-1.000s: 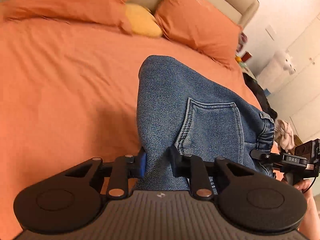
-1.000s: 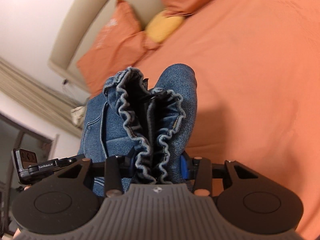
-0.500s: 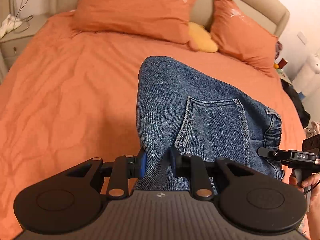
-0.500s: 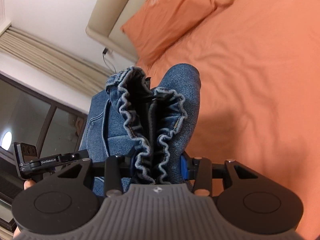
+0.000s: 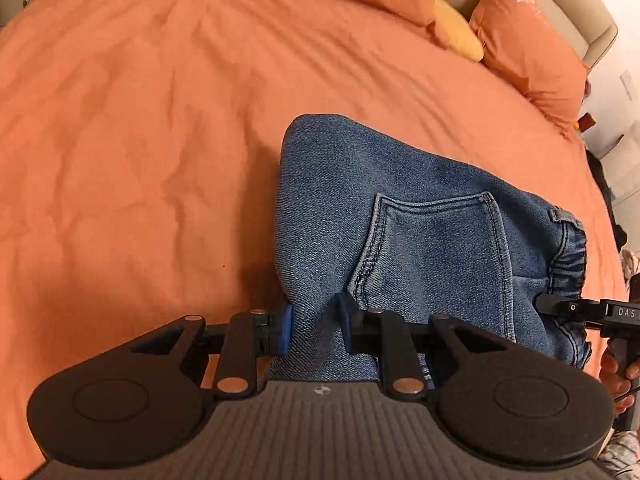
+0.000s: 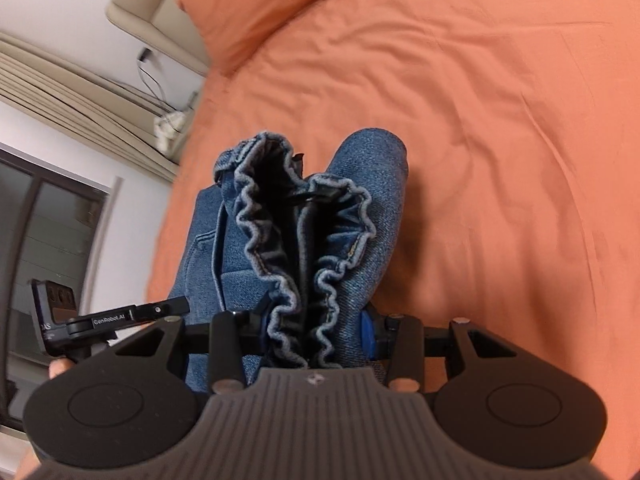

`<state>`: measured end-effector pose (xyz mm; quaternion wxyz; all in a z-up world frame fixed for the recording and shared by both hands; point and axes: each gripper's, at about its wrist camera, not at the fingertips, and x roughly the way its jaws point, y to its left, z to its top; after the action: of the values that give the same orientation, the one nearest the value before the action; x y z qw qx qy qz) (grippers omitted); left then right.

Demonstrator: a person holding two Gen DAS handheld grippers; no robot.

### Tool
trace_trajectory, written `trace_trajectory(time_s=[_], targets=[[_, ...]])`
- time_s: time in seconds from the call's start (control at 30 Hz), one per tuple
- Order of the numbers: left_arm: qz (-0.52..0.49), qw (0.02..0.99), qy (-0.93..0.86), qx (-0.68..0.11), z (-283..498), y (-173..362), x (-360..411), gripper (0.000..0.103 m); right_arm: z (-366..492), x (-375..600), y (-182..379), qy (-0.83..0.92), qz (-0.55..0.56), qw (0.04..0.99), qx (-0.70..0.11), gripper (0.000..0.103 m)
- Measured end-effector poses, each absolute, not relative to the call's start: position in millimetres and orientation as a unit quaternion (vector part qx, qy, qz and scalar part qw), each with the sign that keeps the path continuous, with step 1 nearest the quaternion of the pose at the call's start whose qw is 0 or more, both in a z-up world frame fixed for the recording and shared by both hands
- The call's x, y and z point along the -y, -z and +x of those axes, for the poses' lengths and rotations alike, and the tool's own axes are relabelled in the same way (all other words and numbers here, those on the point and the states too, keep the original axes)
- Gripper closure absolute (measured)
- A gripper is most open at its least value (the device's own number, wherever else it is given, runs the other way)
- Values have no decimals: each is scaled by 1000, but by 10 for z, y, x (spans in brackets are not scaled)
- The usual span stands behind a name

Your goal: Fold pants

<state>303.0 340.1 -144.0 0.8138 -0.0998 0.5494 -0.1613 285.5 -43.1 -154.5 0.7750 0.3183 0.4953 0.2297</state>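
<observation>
one pair of denim jeans (image 5: 420, 216) hangs above the orange bed (image 5: 160, 120), already doubled over. the left gripper (image 5: 314, 320) pinches a fold near the back pocket; the right gripper (image 6: 316, 328) clamps the elastic waistband (image 6: 288, 240). laying them down and folding again seems left. three orange pillows and one yellow are visible.

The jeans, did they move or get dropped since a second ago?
Not dropped. Both grippers have swung over the orange bed, so the pillows slid toward the picture's edge. The left gripper still pinches the jeans by the pocket; the right gripper still pinches the ruffled waistband. The jeans' shape looks unchanged.
</observation>
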Motion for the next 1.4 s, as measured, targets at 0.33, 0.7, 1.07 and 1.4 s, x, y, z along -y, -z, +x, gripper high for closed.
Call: trace_trajectory(time_s=[0.33,0.7,1.07,1.4], targets=[[-68,807,165,-564,3114,1713,-3313,75,3145,359,2013,-213,289,765,-535,63],[-33,835,106,-539,2858,1500,-3352,38,2966,391,1860,-185,264,788,-524,38],[37,891,62,-449,2064,511,-3222,29,2373,457,941,-188,103,880,-423,30],[98,942,4,-321,1107,-471,-2681,16,1366,482,-95,-188,-38,950,-248,10]])
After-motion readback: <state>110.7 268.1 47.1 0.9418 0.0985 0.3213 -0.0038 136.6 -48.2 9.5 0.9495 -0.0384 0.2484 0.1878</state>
